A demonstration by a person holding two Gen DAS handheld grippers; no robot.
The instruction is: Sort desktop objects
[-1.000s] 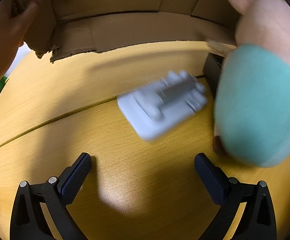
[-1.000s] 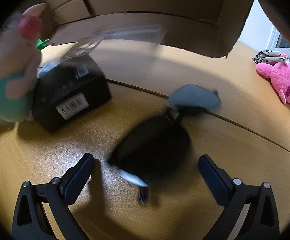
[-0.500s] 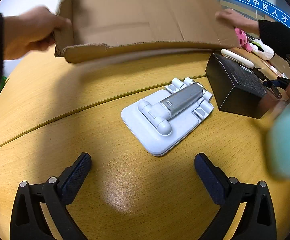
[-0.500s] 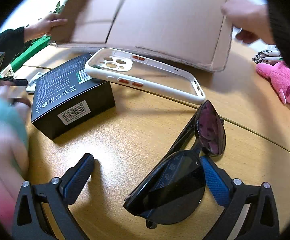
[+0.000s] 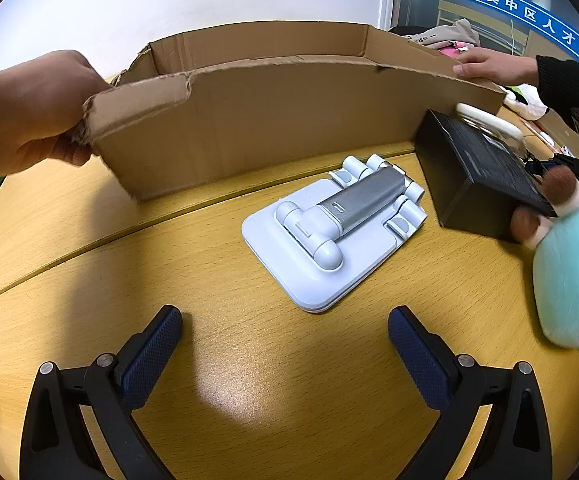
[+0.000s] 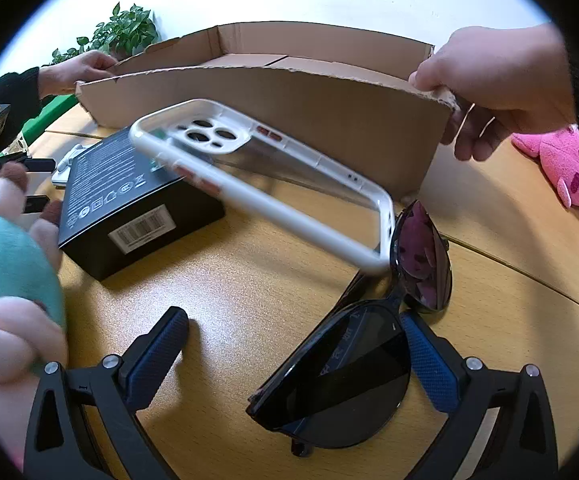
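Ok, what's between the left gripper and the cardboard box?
In the left wrist view, only the white folding stand lies on the table between the open left gripper and the cardboard box.

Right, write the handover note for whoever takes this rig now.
Left claw: open, empty, above the desk just short of the white folding phone stand.
Right claw: open, the black sunglasses lying between its fingers, not gripped.
Two hands hold the shallow brown cardboard box at the back.
The clear white-rimmed phone case leans on the black carton.
Nothing sorted yet; everything remains.
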